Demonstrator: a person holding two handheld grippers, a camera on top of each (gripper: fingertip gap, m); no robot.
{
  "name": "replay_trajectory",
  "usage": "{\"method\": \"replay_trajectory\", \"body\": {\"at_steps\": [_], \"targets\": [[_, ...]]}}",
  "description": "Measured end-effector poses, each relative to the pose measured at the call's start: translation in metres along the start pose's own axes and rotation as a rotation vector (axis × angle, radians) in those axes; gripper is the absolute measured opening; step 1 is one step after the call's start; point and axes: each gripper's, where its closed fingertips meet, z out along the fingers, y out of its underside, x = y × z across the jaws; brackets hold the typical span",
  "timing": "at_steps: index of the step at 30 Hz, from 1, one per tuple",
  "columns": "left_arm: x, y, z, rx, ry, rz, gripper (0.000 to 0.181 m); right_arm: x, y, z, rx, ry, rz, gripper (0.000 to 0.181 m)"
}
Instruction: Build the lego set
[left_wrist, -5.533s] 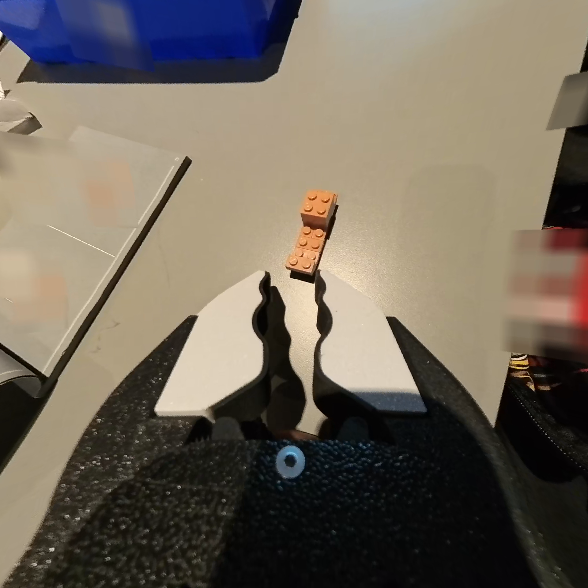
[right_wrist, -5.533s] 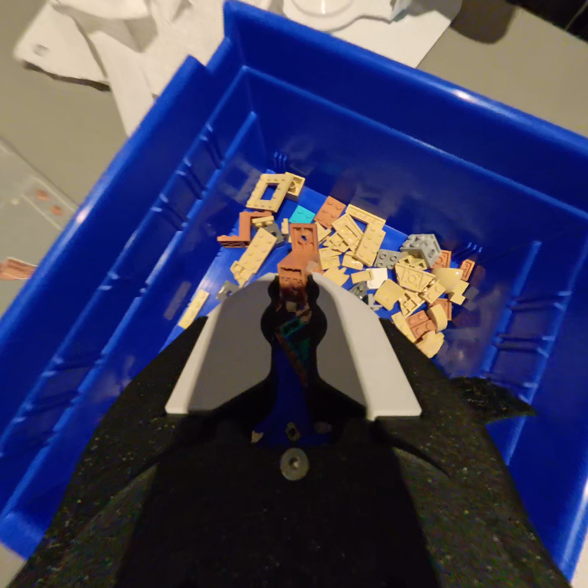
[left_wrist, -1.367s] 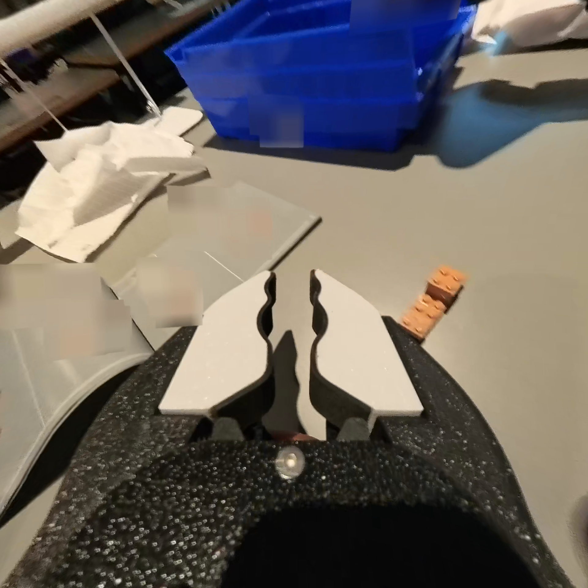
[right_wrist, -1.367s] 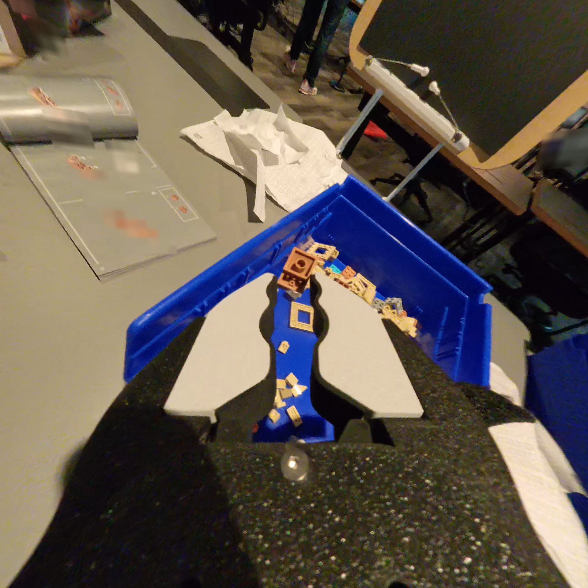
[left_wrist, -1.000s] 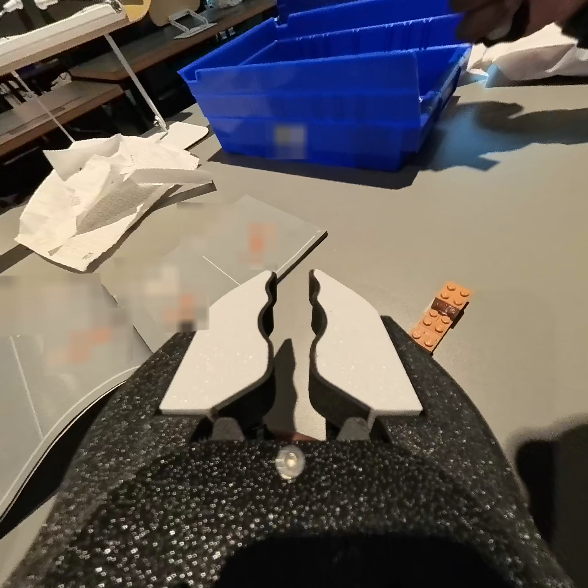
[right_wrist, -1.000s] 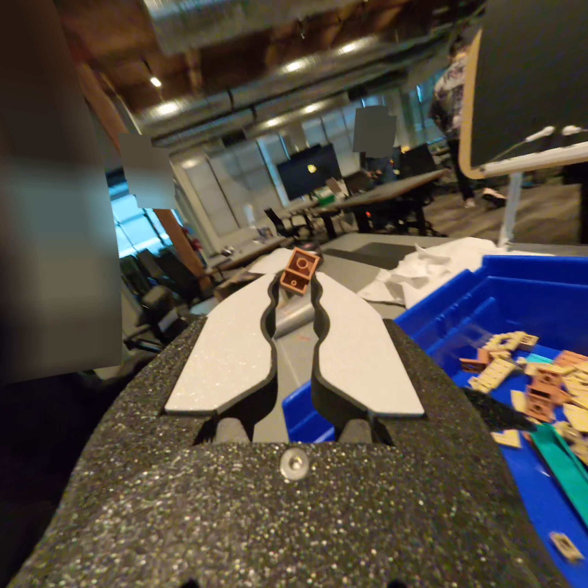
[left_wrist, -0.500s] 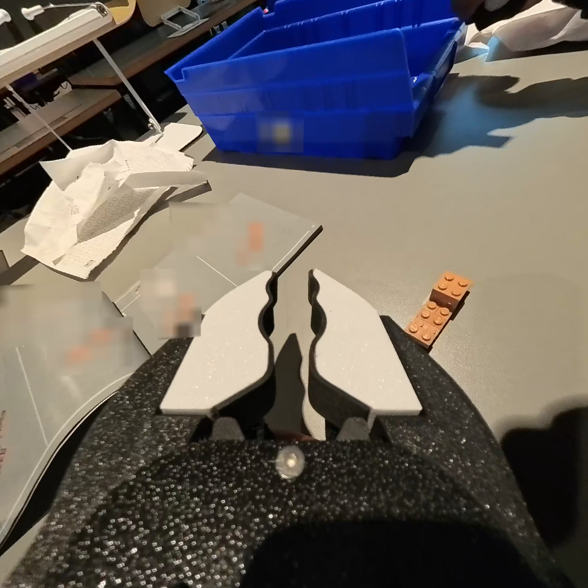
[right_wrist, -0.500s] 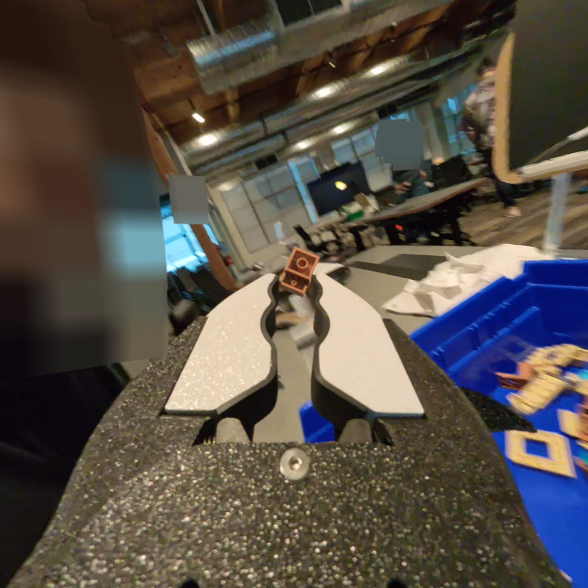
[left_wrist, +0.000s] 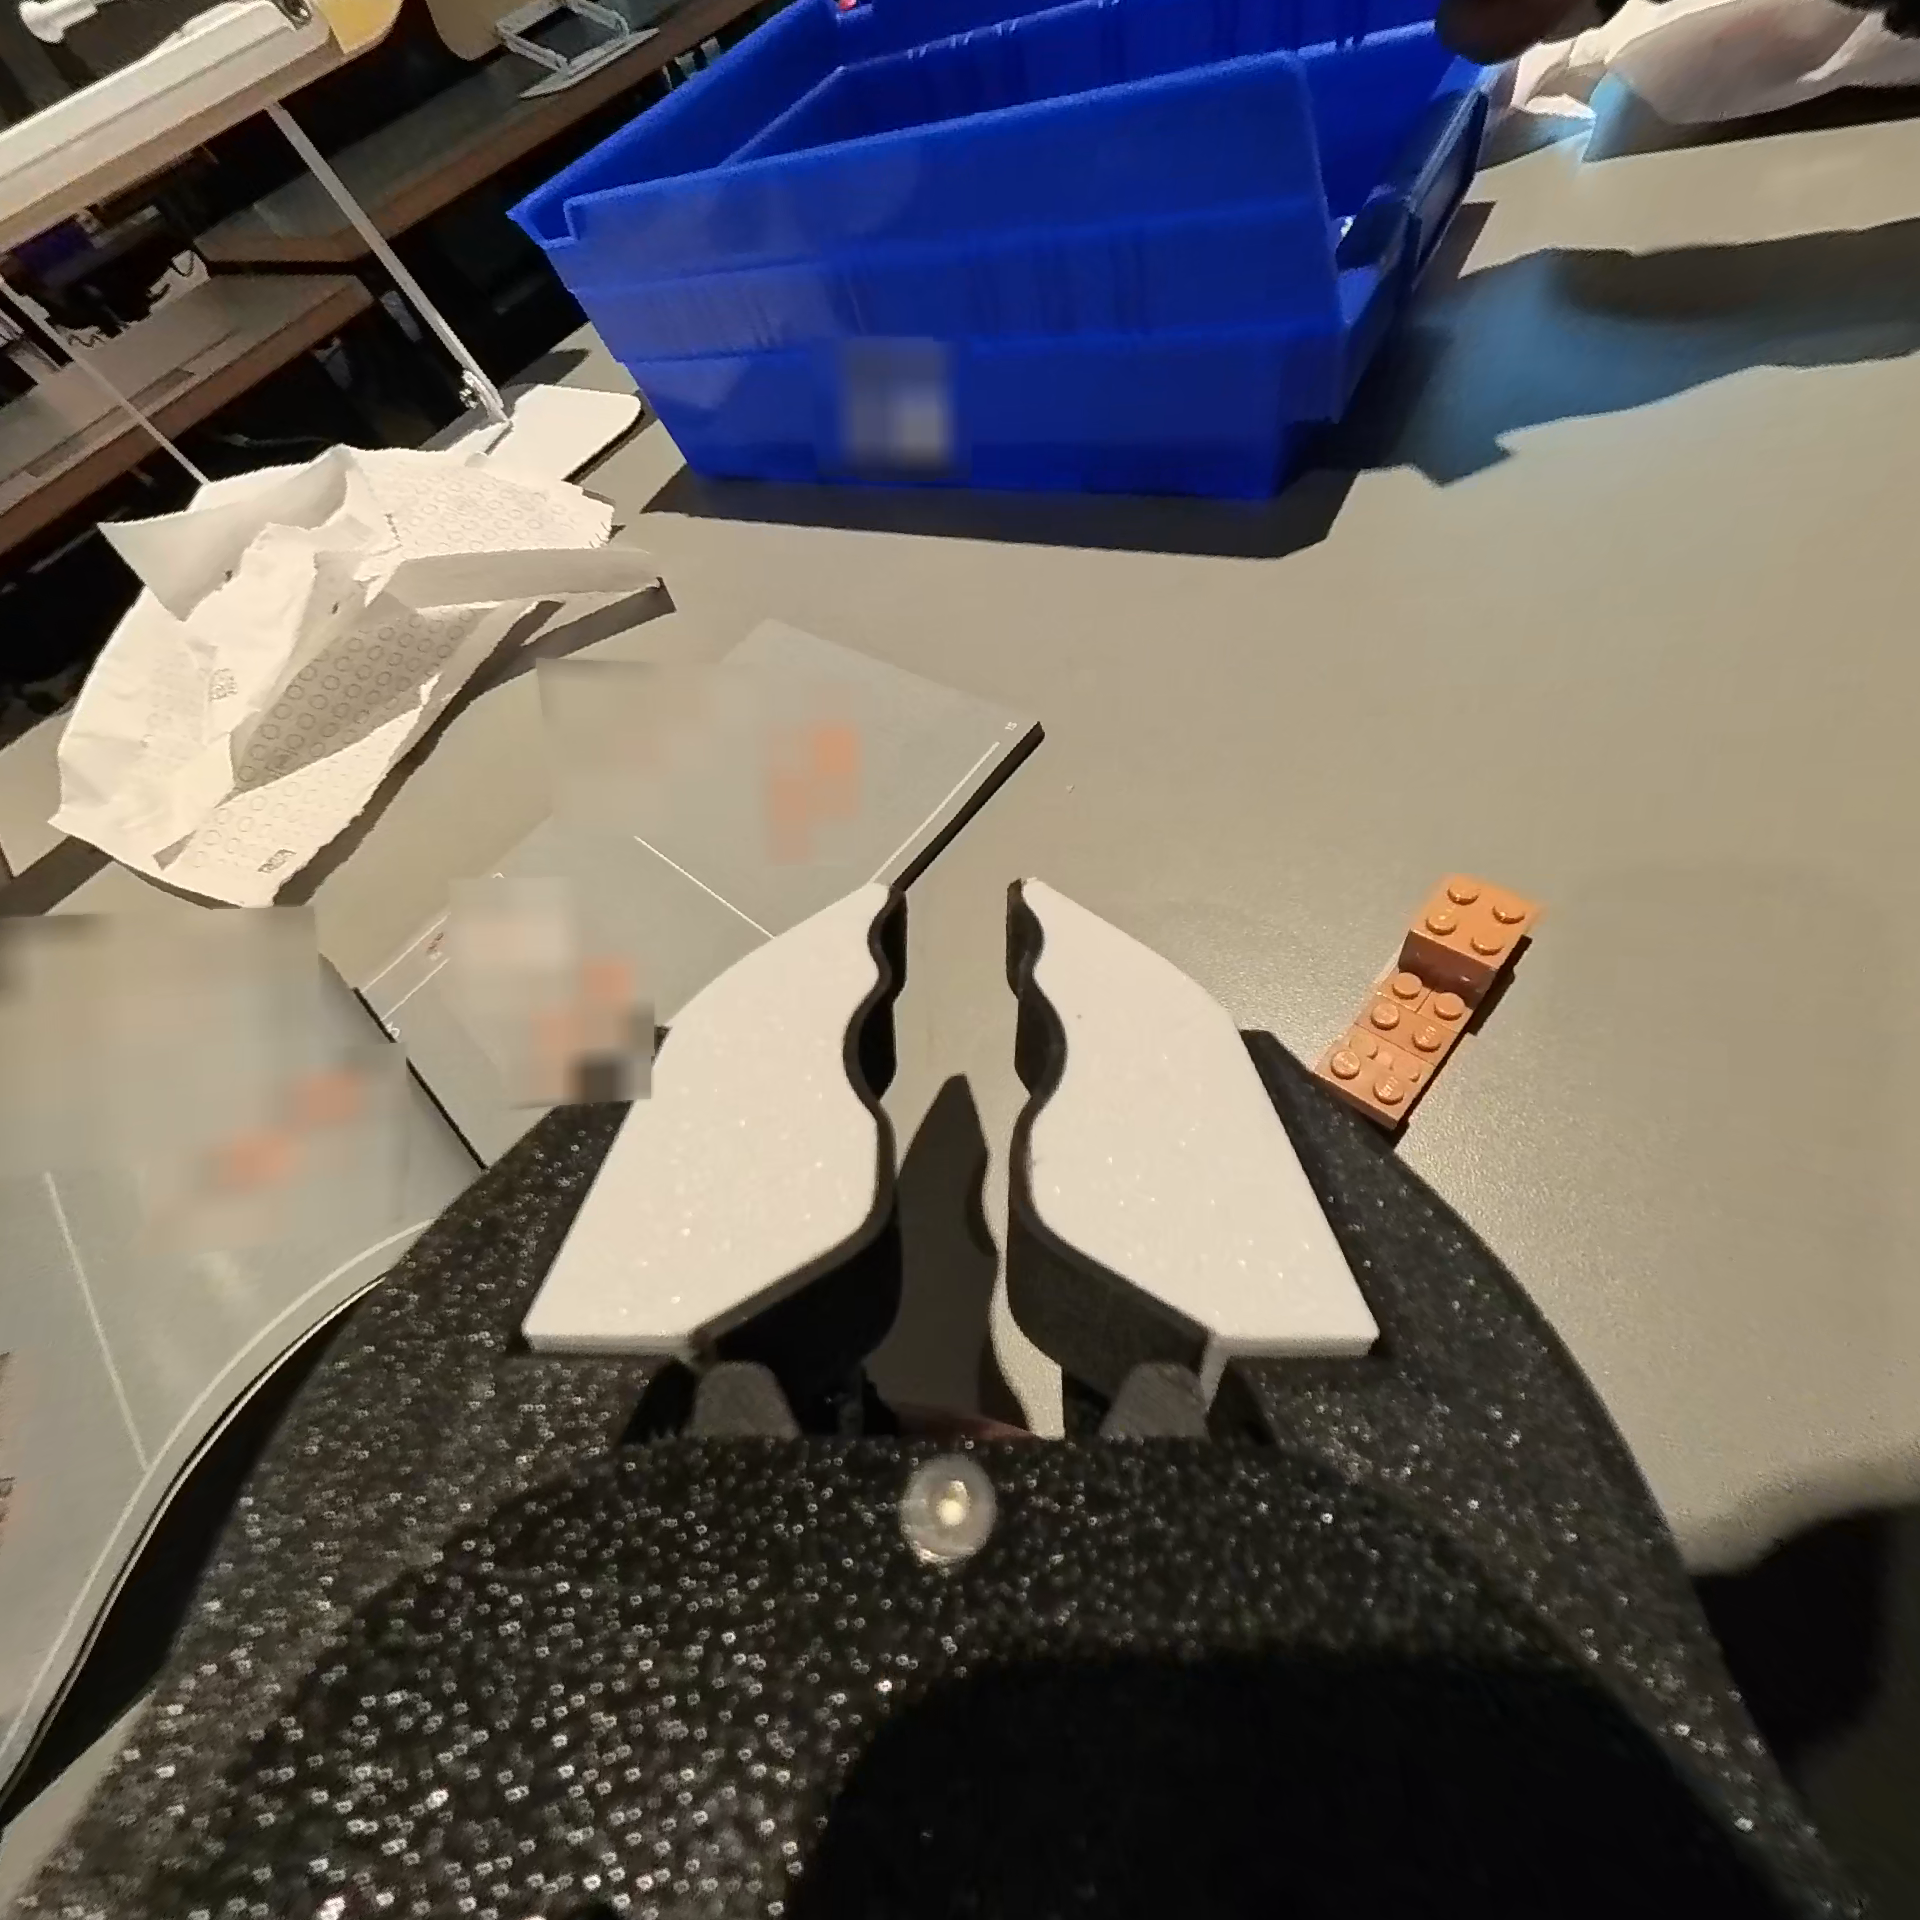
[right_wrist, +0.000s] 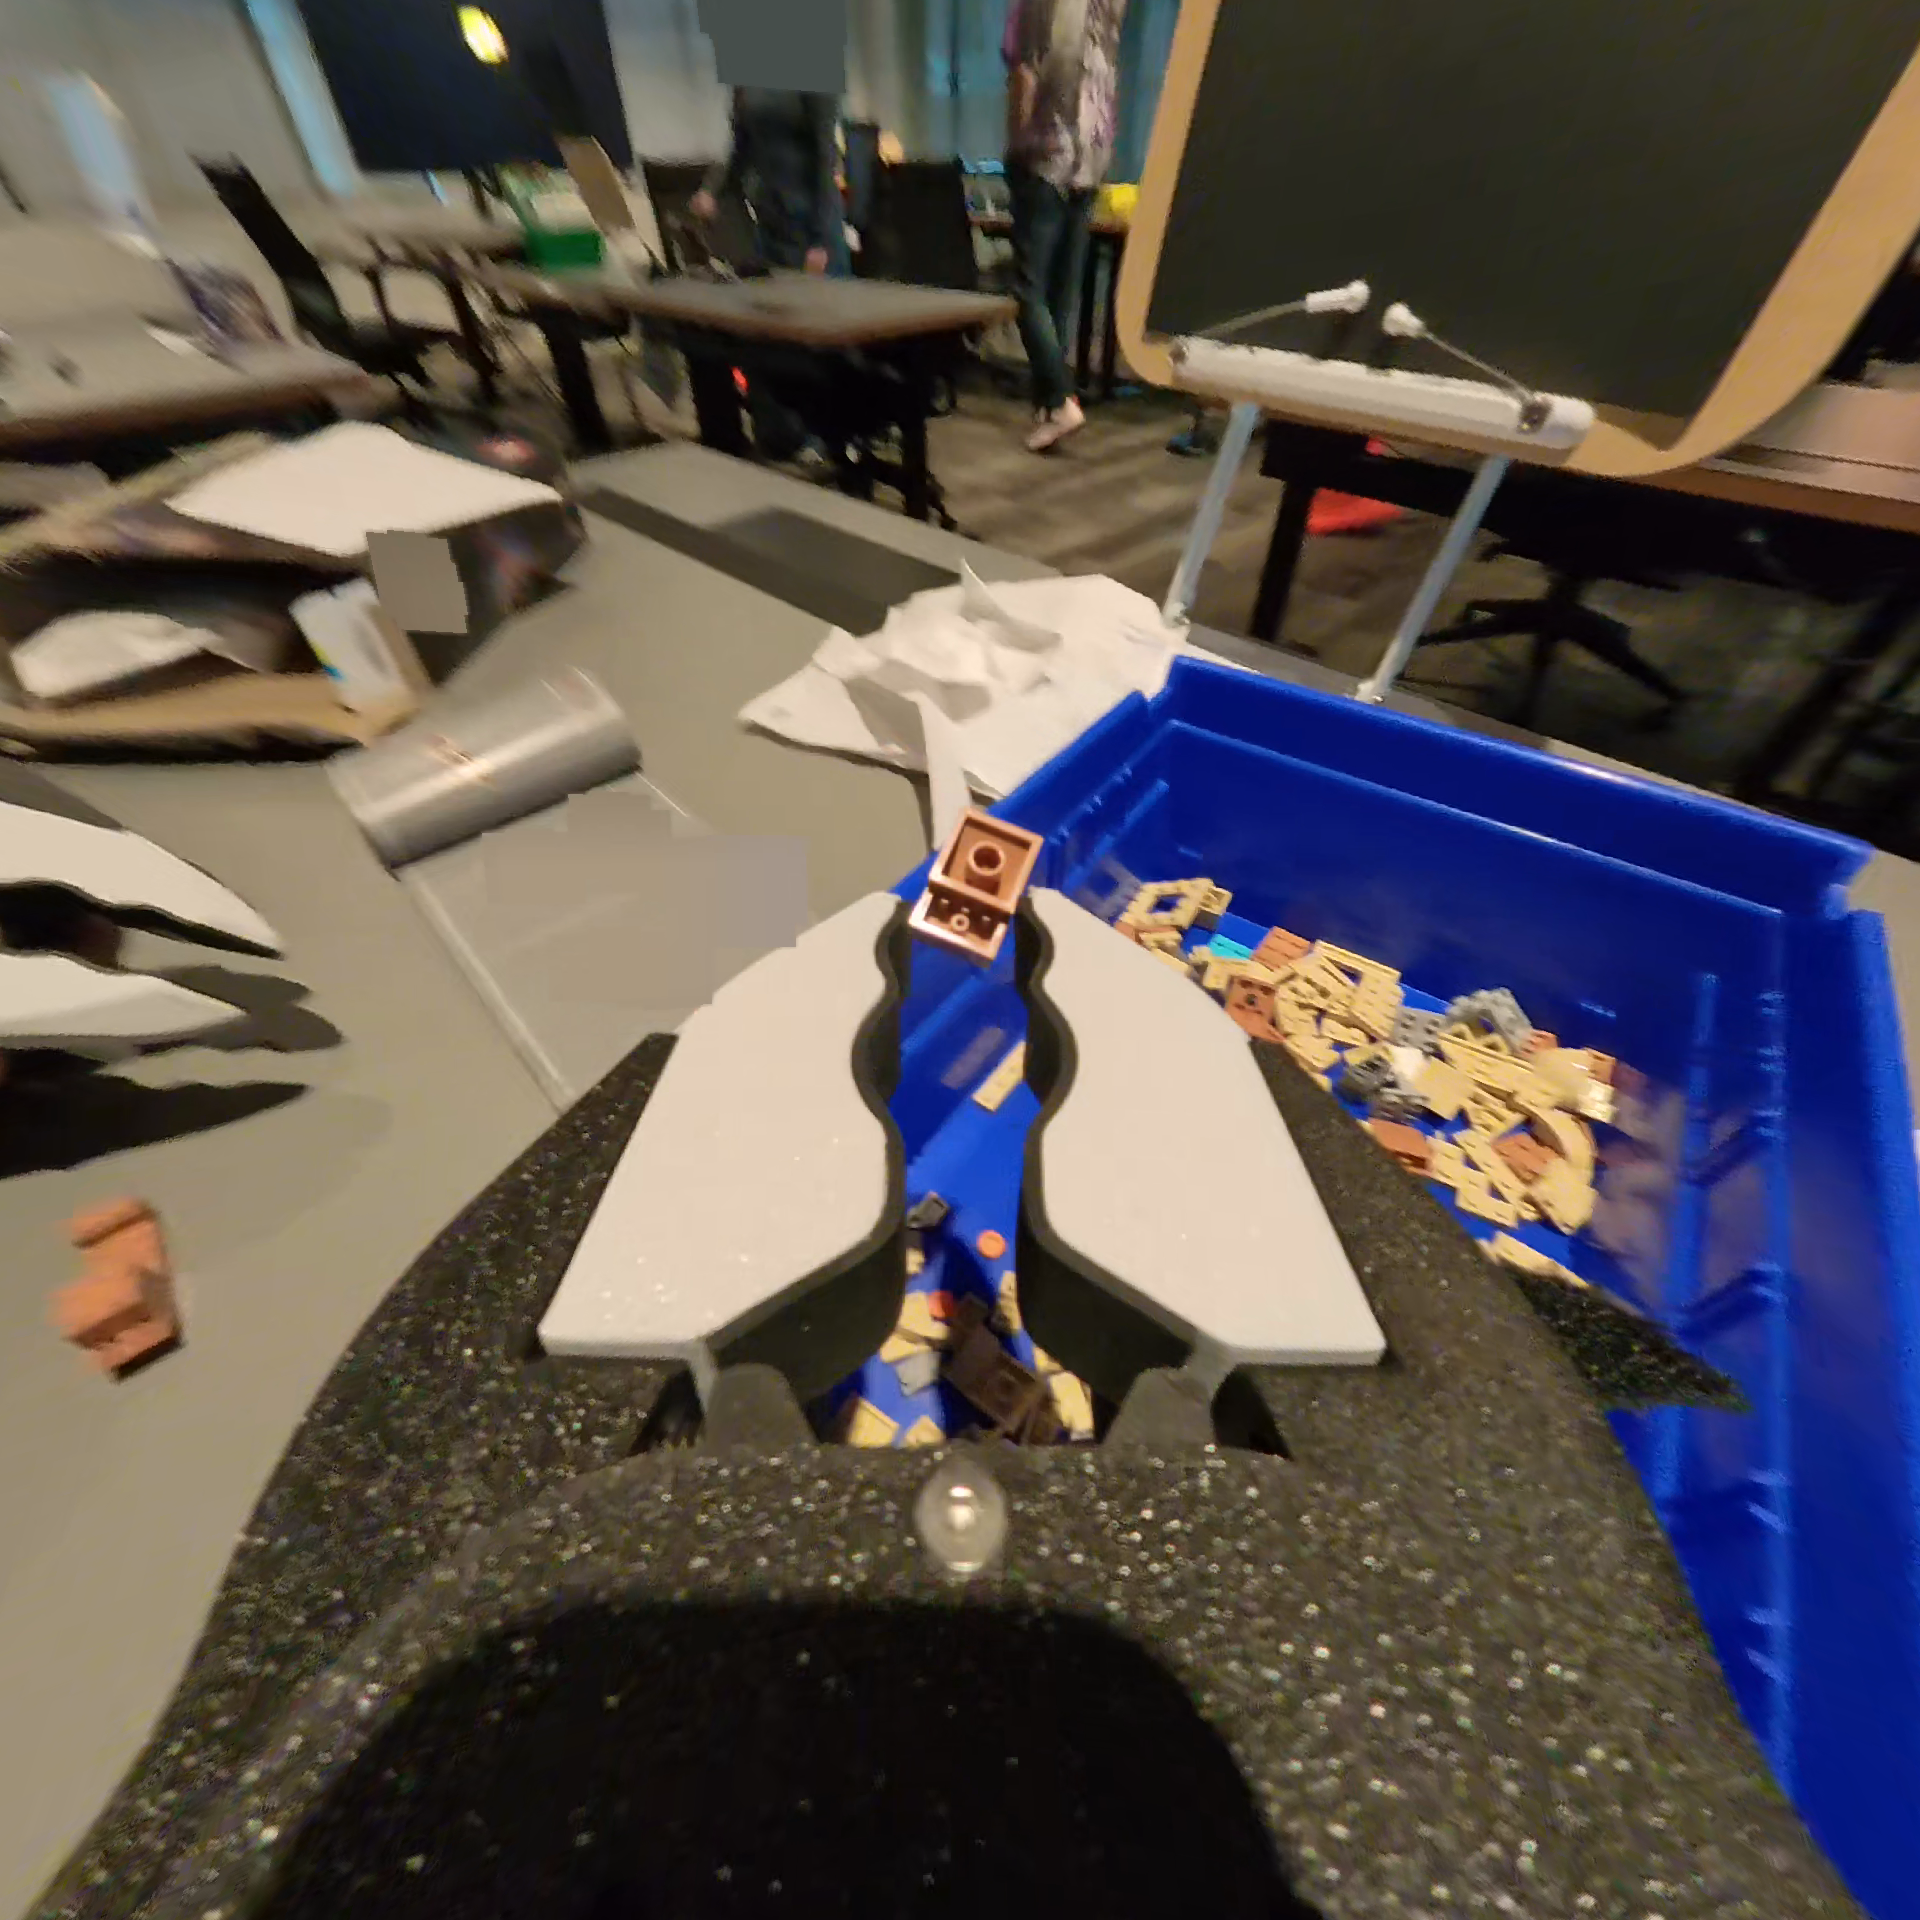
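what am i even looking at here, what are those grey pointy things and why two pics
The grey wedges are the fingers of hand-held grippers; a person holds one in each hand, and each carries its own camera, hence two pictures. The left gripper is open and empty above an instruction booklet on the grey table. A small orange lego assembly lies to its right. The right gripper pinches a brown lego piece above a blue bin of loose pieces. Crumpled white paper lies nearby.

Two grippers are seen, one brown brick (right_wrist: 971, 902) pinched, one brown assembly (left_wrist: 1429, 1000) on one table (left_wrist: 1558, 644), two blue bins (left_wrist: 997, 281) counted, one booklet (left_wrist: 665, 894)
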Motion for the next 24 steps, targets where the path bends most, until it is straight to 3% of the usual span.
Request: {"method": "replay_trajectory", "body": {"at_steps": [24], "targets": [[0.002, 0.0, 0.0, -0.003, 0.007, 0.009, 0.018, 0.014, 0.011, 0.001, -0.073, 0.104, -0.072, 0.018]]}}
